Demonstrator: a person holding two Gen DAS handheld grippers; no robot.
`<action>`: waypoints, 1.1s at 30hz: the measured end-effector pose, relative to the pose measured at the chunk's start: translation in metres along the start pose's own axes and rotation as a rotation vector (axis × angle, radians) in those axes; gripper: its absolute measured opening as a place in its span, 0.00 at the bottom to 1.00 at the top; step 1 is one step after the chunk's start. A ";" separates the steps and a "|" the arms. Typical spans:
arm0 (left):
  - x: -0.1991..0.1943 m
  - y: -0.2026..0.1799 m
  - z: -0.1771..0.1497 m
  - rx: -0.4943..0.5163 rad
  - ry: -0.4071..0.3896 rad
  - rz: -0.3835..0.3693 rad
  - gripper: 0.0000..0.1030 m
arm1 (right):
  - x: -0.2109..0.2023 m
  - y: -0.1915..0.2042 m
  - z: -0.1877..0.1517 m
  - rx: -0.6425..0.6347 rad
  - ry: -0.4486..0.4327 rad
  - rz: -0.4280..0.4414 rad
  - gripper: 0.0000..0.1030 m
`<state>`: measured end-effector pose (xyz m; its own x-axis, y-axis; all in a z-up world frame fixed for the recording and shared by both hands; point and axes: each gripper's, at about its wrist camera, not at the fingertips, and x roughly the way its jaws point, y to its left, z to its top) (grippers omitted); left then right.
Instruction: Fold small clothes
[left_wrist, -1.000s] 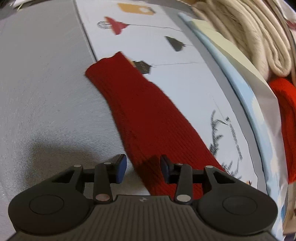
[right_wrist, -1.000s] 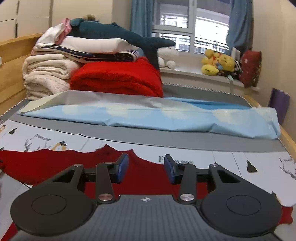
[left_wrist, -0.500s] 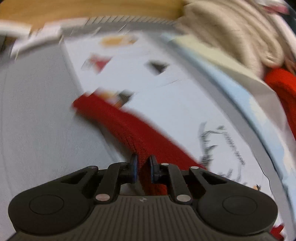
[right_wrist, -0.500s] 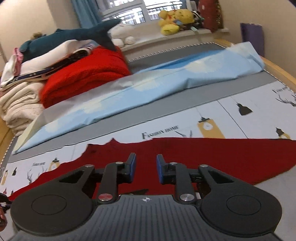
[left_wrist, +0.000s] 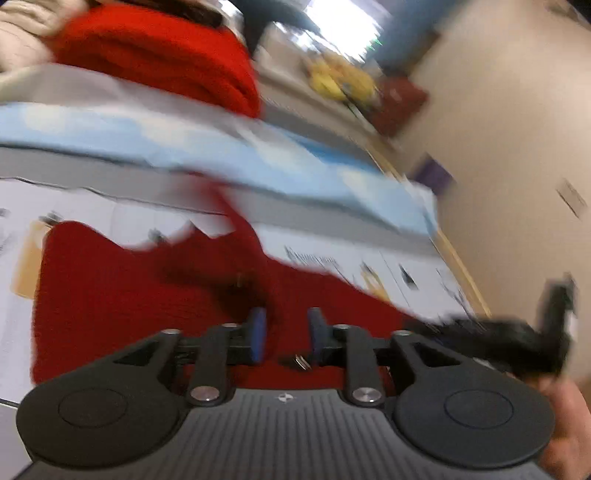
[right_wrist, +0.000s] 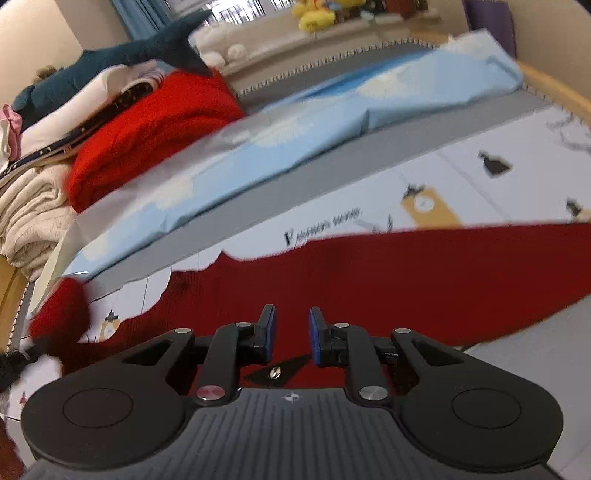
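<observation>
A red knit sweater (left_wrist: 110, 295) lies spread on the printed bed cover (right_wrist: 480, 177). The left wrist view is heavily blurred. My left gripper (left_wrist: 286, 332) hovers over the sweater's body. Its jaws are opening and its blue pads press on nothing, with red knit showing in the gap below. A blurred strip of sleeve (left_wrist: 236, 221) trails up behind it. My right gripper (right_wrist: 291, 332) points down onto the sweater (right_wrist: 406, 277), and red knit fills the narrow gap between its pads. A blurred red sleeve end (right_wrist: 59, 306) hangs at the left edge.
A folded red blanket (right_wrist: 147, 122), cream blankets (right_wrist: 29, 206) and a blue shark plush (right_wrist: 129, 55) are stacked at the back left. A light blue sheet (right_wrist: 332, 122) lies across the bed behind the sweater. The wooden bed rail (right_wrist: 554, 81) runs along the right. A hand (left_wrist: 565, 424) shows low right.
The left gripper shut on the sleeve, swung it rightward over the sweater's body while rolling, and its jaws have now parted. The right gripper narrowed, tilted and sank closer to the sweater.
</observation>
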<state>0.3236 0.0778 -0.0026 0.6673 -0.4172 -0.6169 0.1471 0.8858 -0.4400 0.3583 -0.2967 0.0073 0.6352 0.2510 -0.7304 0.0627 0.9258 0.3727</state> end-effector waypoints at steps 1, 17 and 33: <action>0.002 0.000 0.000 0.011 0.001 0.035 0.33 | 0.006 0.000 -0.002 0.022 0.022 0.005 0.20; -0.020 0.138 0.037 -0.364 0.057 0.377 0.33 | 0.081 -0.026 -0.035 0.423 0.198 -0.055 0.27; -0.016 0.135 0.037 -0.337 0.090 0.365 0.33 | 0.098 -0.048 -0.035 0.558 0.078 -0.063 0.08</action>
<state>0.3601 0.2112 -0.0280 0.5634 -0.1220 -0.8171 -0.3374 0.8688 -0.3623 0.3906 -0.3066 -0.1021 0.5596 0.2403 -0.7932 0.5096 0.6550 0.5579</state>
